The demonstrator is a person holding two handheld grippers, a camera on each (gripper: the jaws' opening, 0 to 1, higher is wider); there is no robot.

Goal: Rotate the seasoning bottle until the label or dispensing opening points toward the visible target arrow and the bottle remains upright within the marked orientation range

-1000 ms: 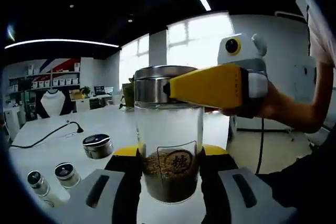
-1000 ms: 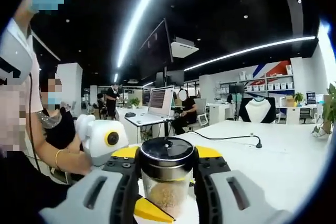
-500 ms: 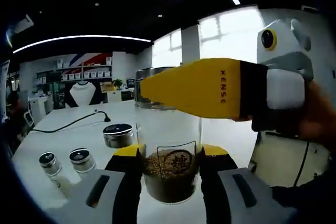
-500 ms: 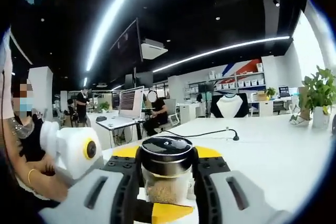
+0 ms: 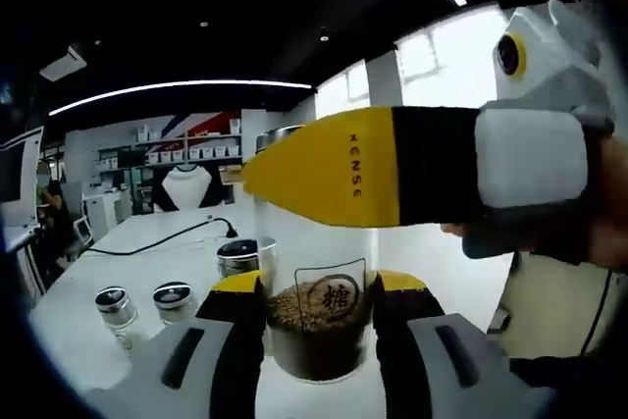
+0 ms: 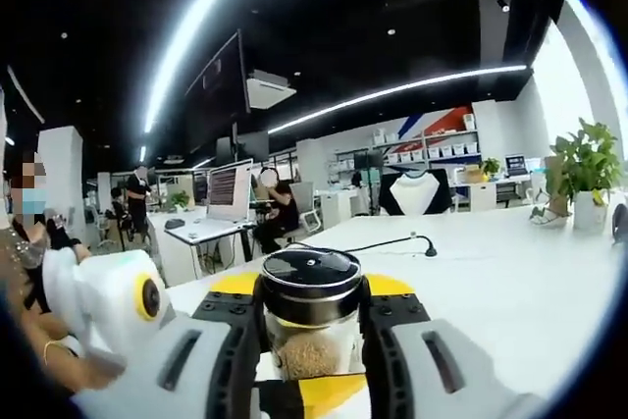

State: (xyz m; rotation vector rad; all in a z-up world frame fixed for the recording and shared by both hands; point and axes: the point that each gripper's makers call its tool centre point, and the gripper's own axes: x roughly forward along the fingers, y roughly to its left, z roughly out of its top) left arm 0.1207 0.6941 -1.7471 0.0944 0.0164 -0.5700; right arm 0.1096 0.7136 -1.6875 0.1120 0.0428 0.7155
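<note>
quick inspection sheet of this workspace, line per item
surface: white table, bare around the bottle.
job's things: seasoning bottle, upright, label facing the left gripper view; target arrow not seen.
clutter: two small jars and a metal tin on the table.
grippers: left tongs shut on the bottle's base; right tongs shut below its black lid.
cables: black cable across the table.
surroundings: office with shelves, monitors, potted plant, people seated.

From my left gripper view, the right gripper's yellow jaw hides the seasoning bottle lid and upper glass. In the right gripper view, my jaws cover the bottle's lower body, and I cannot find a target arrow.
</note>
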